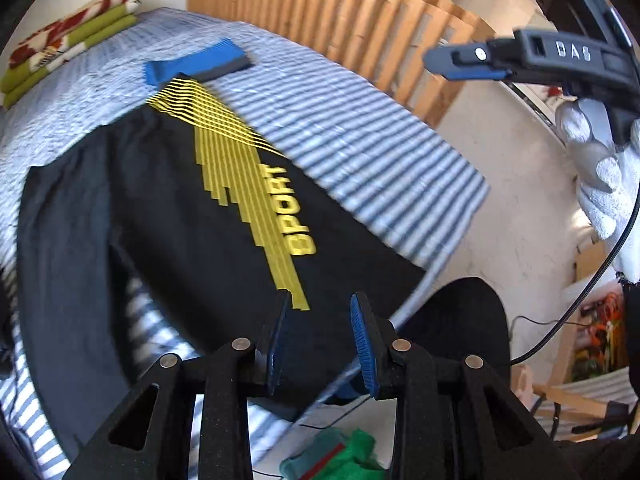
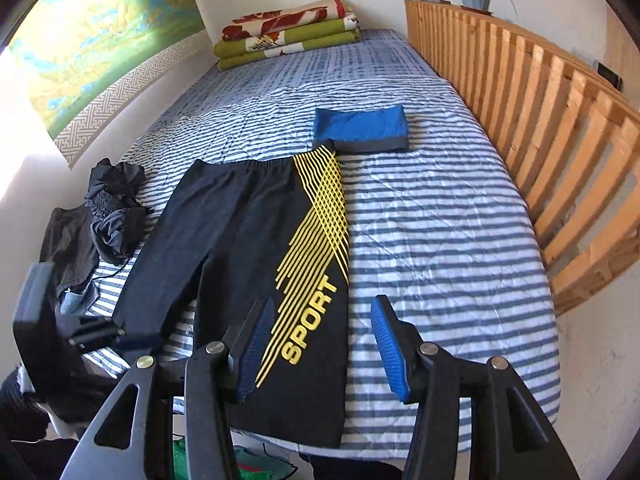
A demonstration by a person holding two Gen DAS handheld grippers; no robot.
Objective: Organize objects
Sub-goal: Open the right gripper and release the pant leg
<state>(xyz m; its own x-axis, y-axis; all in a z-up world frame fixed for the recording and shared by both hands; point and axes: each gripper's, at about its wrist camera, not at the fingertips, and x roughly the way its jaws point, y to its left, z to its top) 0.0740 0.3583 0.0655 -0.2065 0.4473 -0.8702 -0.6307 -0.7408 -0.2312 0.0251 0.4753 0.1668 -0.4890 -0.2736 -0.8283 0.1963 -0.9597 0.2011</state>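
Striped bed (image 2: 440, 240) holds black shorts (image 2: 248, 240); left gripper (image 1: 320, 336) and right gripper (image 2: 316, 344) hover above, jaws apart.

The left wrist camera sat low at the foot of the bed (image 1: 360, 128), tilted, looking up along the black sport shorts (image 1: 180, 220) that filled the frame's middle. The right wrist camera stood higher and squarer, facing down the whole bed (image 2: 440, 220) toward the far wall. Both views shared the shorts (image 2: 260, 240), the folded blue cloth (image 1: 200, 64) (image 2: 360, 128), the stacked blankets (image 1: 68, 48) (image 2: 288, 32) and the wooden slat rail (image 1: 360, 24) (image 2: 540, 120).
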